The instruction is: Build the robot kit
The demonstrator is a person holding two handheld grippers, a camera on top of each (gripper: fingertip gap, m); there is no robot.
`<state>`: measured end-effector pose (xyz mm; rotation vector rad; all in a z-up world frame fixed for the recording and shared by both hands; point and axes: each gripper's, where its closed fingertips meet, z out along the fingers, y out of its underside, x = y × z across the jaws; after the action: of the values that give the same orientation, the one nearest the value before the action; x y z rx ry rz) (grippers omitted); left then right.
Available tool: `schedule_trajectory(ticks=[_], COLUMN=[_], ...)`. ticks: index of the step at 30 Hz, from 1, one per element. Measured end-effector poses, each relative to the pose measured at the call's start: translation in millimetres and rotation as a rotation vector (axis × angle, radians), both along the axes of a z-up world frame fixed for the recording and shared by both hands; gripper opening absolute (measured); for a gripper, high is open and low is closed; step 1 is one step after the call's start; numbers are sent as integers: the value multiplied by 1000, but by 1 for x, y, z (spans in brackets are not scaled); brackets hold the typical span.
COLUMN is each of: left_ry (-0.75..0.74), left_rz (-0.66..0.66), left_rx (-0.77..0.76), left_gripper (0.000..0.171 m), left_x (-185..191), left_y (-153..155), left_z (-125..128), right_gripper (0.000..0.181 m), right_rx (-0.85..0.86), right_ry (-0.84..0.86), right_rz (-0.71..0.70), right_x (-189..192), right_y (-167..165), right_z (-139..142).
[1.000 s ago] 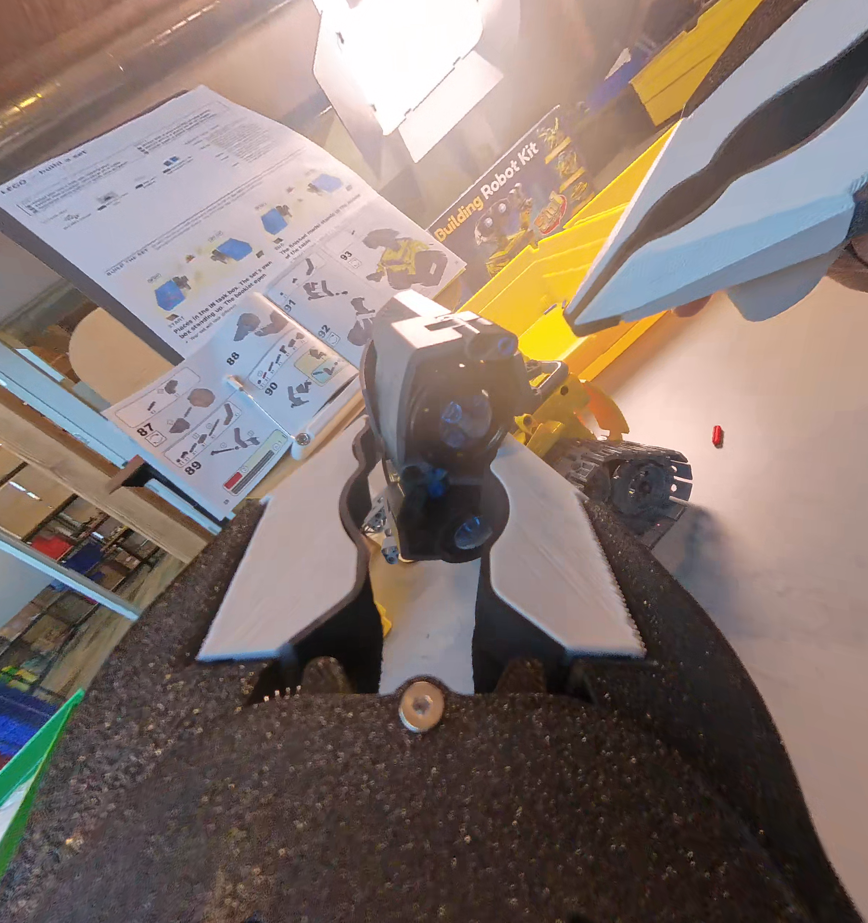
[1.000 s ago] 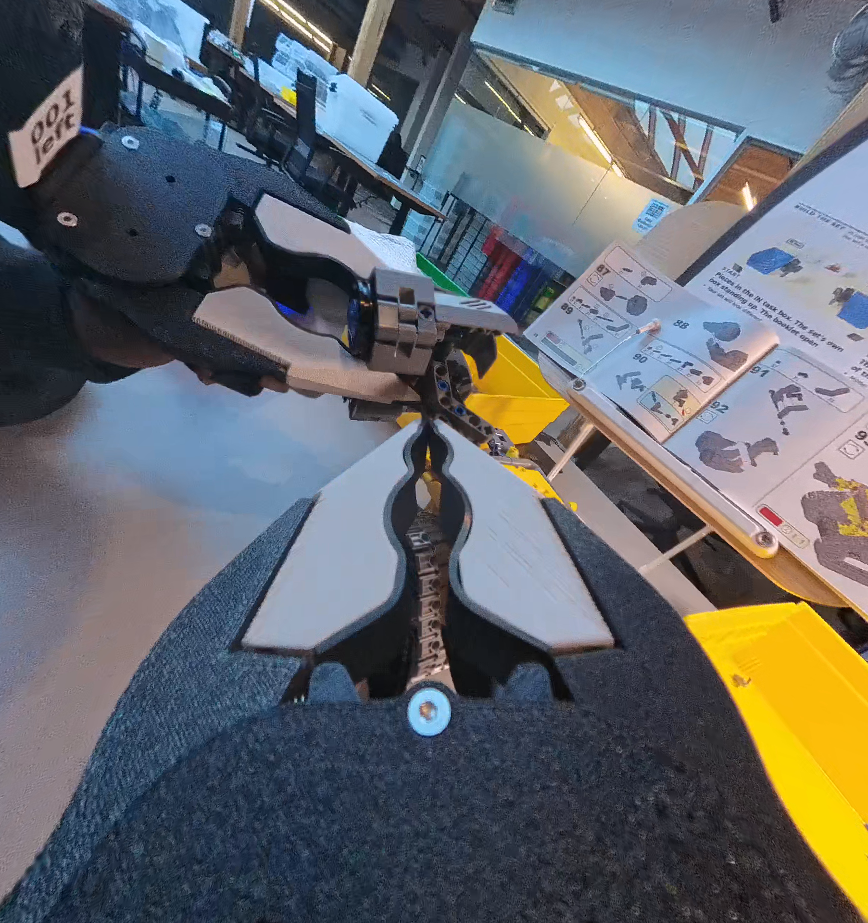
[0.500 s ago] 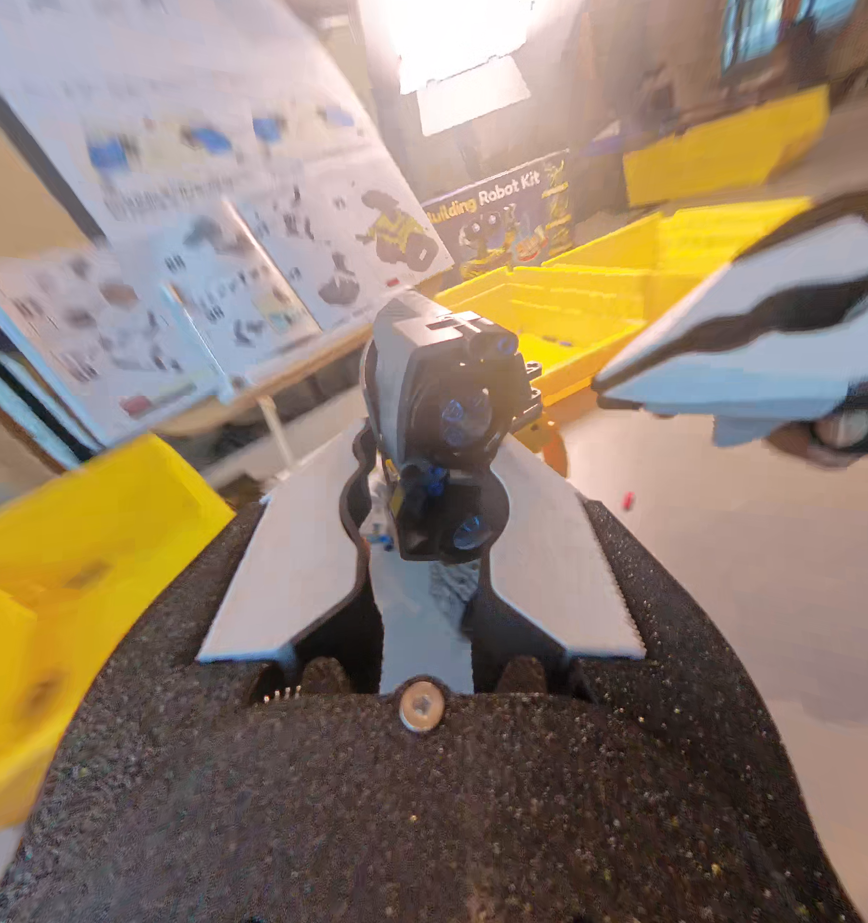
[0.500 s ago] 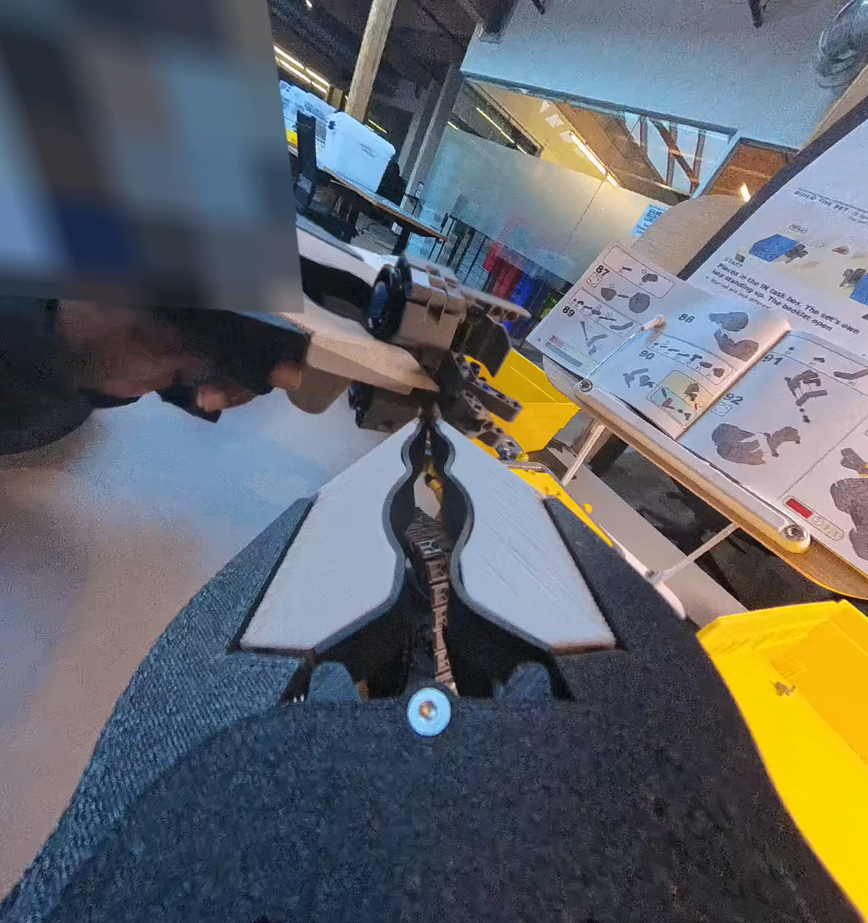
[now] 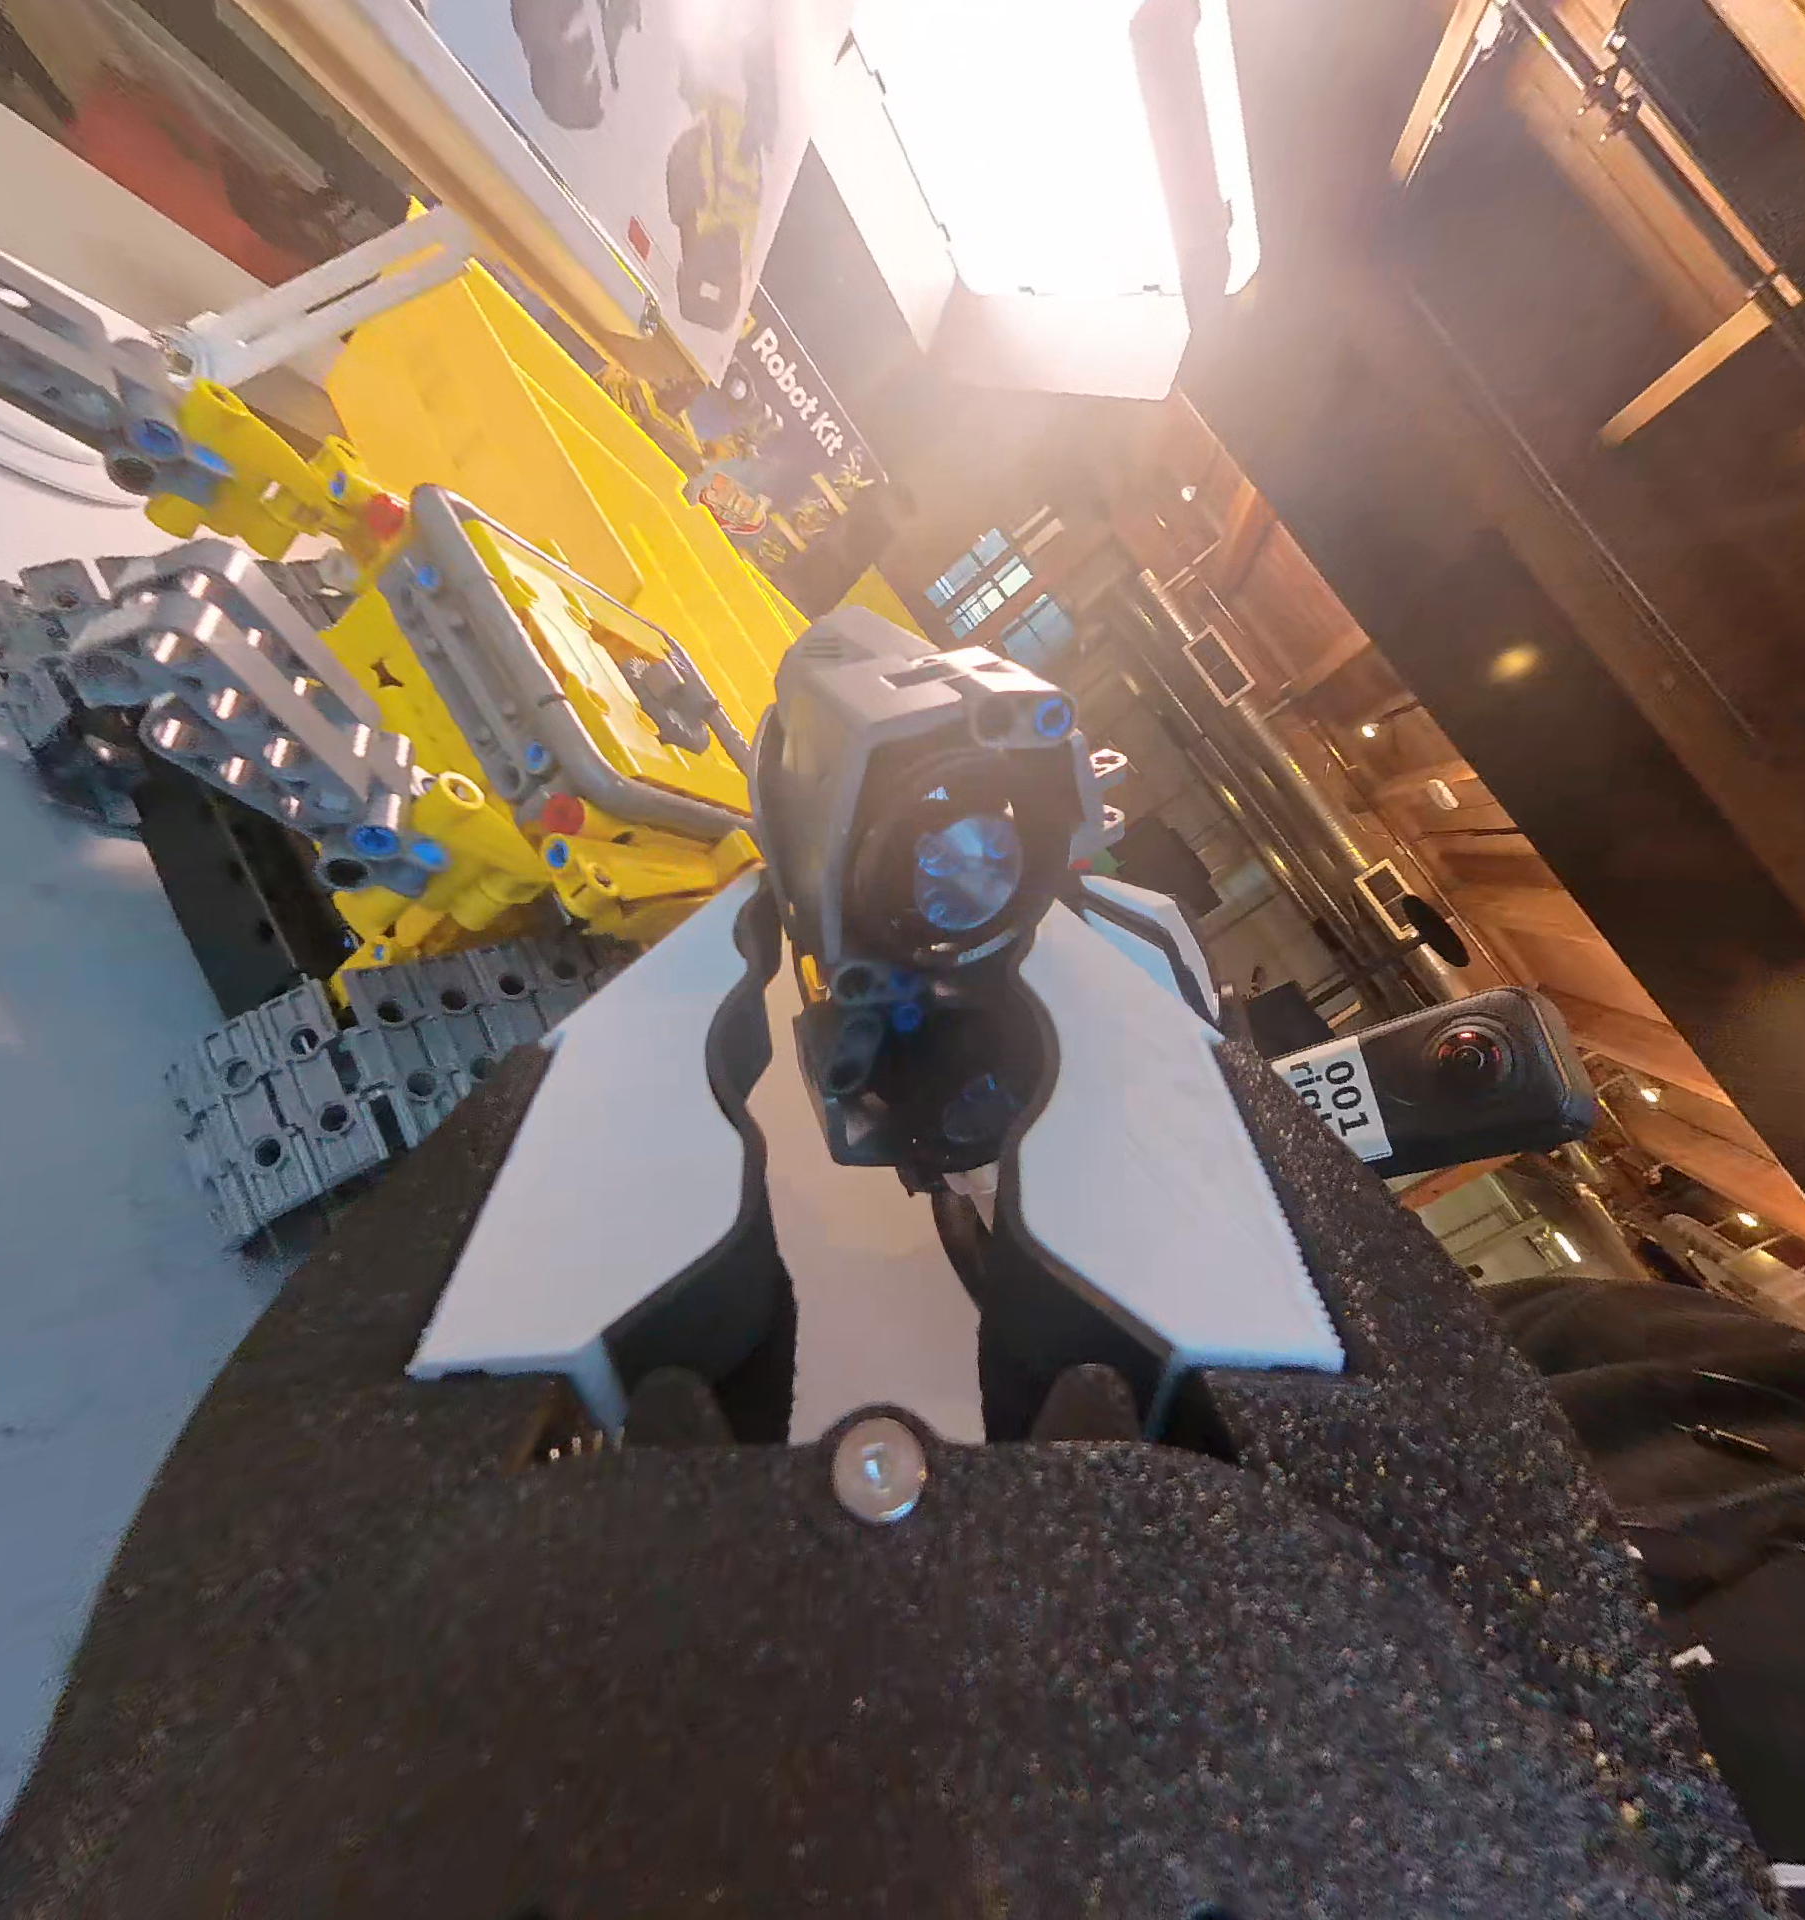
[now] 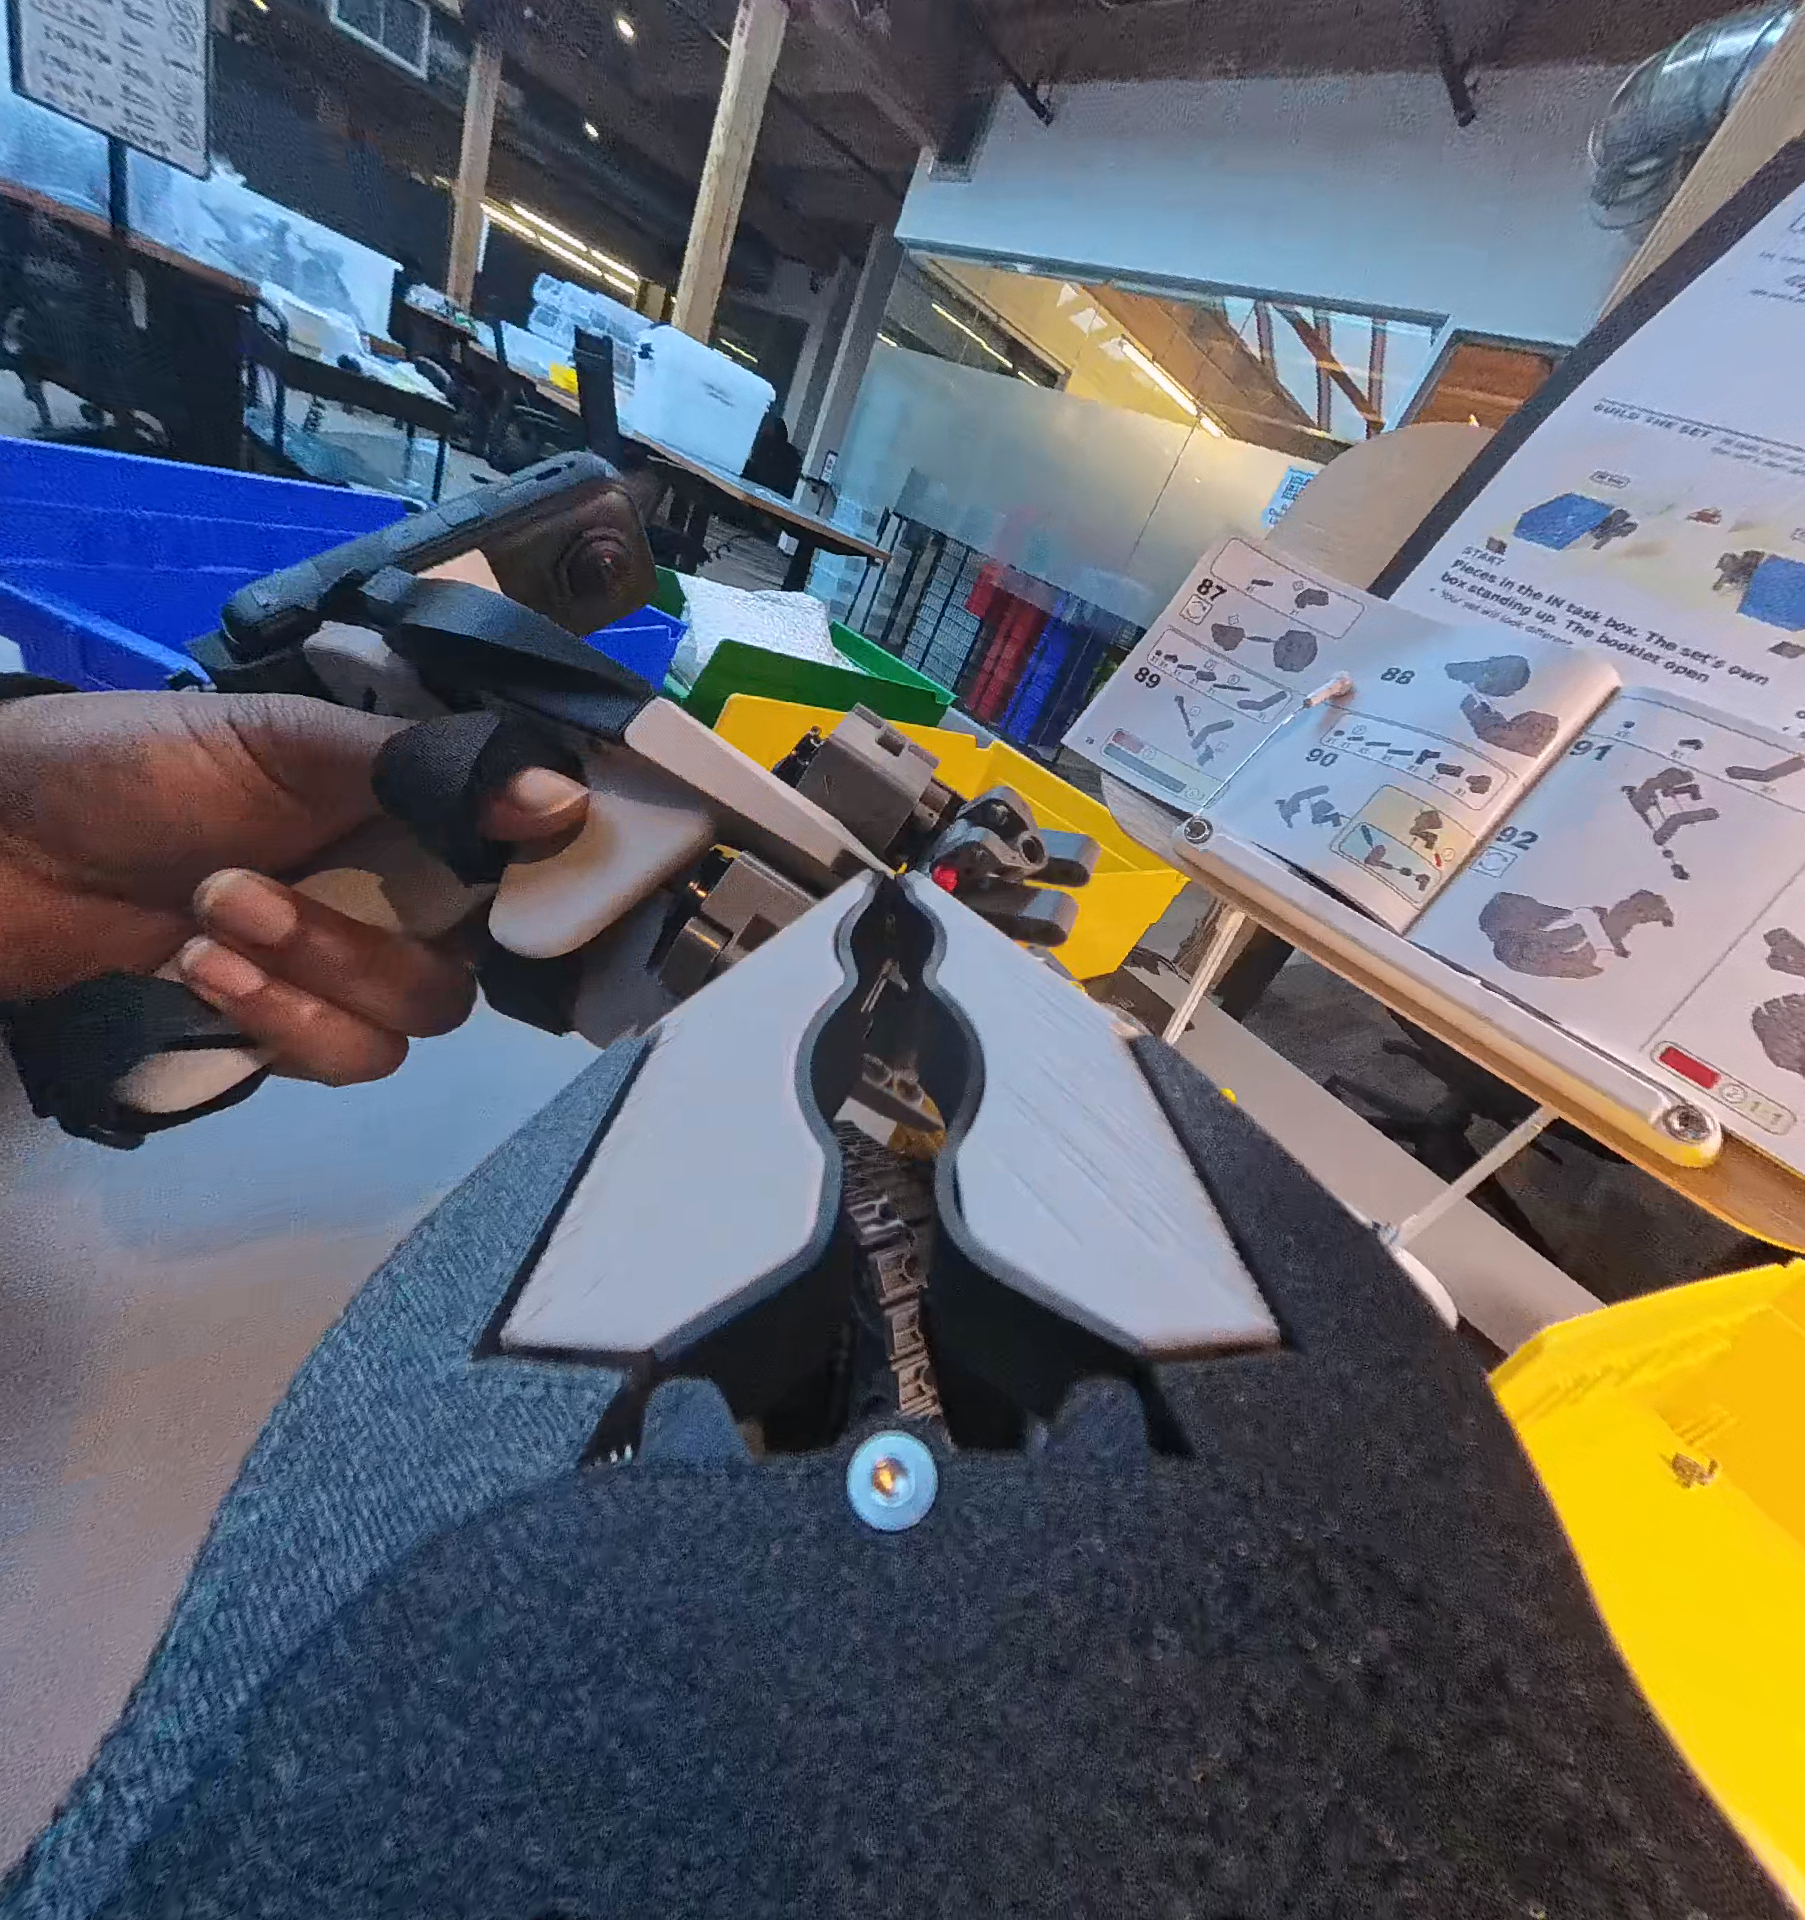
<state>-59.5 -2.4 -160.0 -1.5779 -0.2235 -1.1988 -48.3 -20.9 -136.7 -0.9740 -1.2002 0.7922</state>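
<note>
My left claw (image 5: 908,935) grips the grey head module (image 5: 919,821), now swung beside the yellow tracked robot (image 5: 482,748); right claw (image 6: 893,883) clenched on its track, w/ model steadied

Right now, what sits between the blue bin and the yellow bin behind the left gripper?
A green bin sits between the blue bin and the yellow bin. The right wrist view shows this.

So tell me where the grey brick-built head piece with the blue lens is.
Centre of the left wrist view: the grey head piece sits clamped in the left gripper, right of the yellow tracked model.
</note>
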Motion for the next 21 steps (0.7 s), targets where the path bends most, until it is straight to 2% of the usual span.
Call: schedule_trajectory(ticks=[16,21], left_ry=[32,200], left_rz=[7,60], left_rx=[22,83], left_gripper=[39,39], left_x=[0,-1], left_y=[-2,-4], left_z=[1,5], right_gripper=[0,0], right_rx=[14,12], right_ry=[13,21], right_rz=[-8,19], right_x=[5,8], right_y=[1,-2], right_z=[4,4])
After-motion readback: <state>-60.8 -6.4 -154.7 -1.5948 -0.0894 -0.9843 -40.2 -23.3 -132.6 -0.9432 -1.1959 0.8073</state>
